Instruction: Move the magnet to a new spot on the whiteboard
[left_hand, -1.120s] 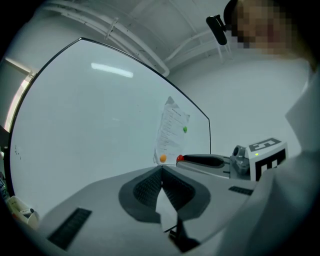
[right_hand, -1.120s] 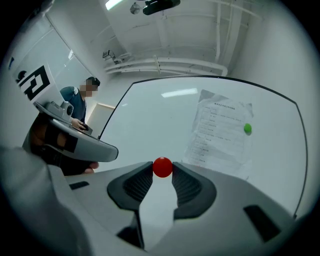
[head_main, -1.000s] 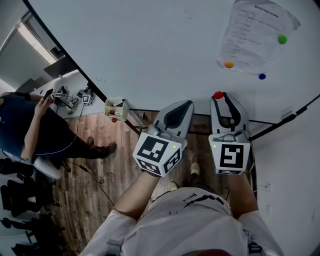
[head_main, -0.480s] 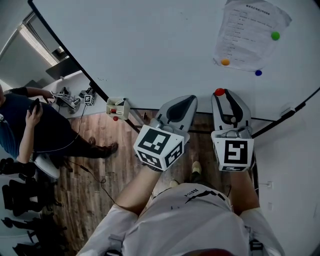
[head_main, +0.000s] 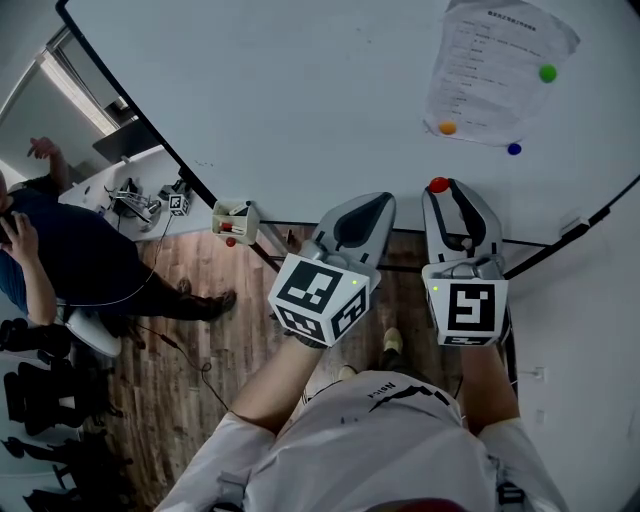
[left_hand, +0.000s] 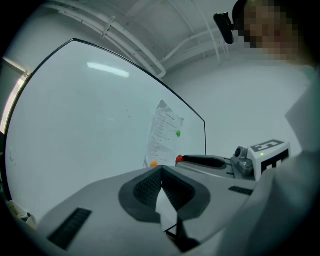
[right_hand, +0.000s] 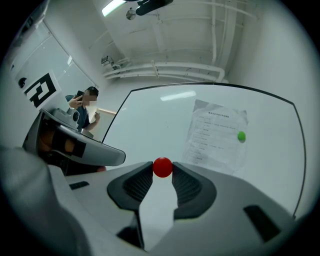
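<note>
Glossy whiteboard (head_main: 300, 90), seemingly plastic magnet (right_hand: 162, 167)

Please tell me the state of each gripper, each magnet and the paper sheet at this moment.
left gripper: jaws shut, nothing between them.
right gripper: jaws shut on the red magnet.
red magnet: gripped at the jaw tips, before the whiteboard.
paper sheet: stuck on the whiteboard, wrinkled.
green magnet: on the sheet.
orange magnet: on the sheet's lower corner.
blue magnet: at the sheet's lower edge.

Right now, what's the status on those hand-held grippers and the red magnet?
Right hand-held gripper shut on red magnet, near lower edge of whiteboard. Left hand-held gripper shut, empty. Nothing blocking; paper sheet higher up.
</note>
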